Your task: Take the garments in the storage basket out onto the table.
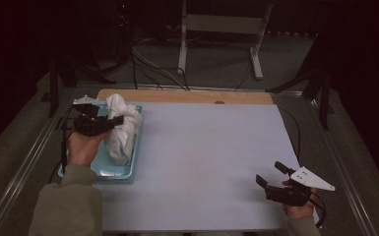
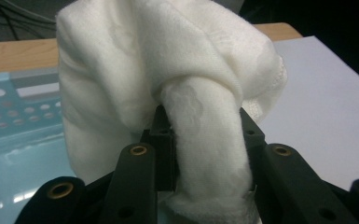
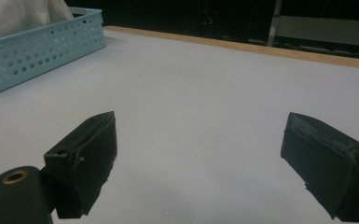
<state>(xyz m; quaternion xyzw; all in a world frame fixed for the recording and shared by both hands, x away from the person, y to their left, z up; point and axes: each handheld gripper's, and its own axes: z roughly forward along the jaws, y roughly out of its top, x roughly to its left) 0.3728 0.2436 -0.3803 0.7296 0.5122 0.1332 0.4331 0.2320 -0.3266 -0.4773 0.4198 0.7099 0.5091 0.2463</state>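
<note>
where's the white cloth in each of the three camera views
High view: white cloth left of centre, over the blue basket, clamped by the left gripper.
Left gripper view: centre, pinched between the jaws.
Right gripper view: top left corner.
Shared landmark: the blue basket.

The room is dim, with the far side falling into near blackness. A pale grey-blue table top takes the middle of the high view, with a strip of light wood along its far edge and a metal rail running down each side. Beyond it lies a grey-green carpeted floor, crossed by loose black cables. On that floor stands a light grey metal frame with two slanting legs and a flat crossbar. Dark stand legs rise at the right, and others at the left.
</note>
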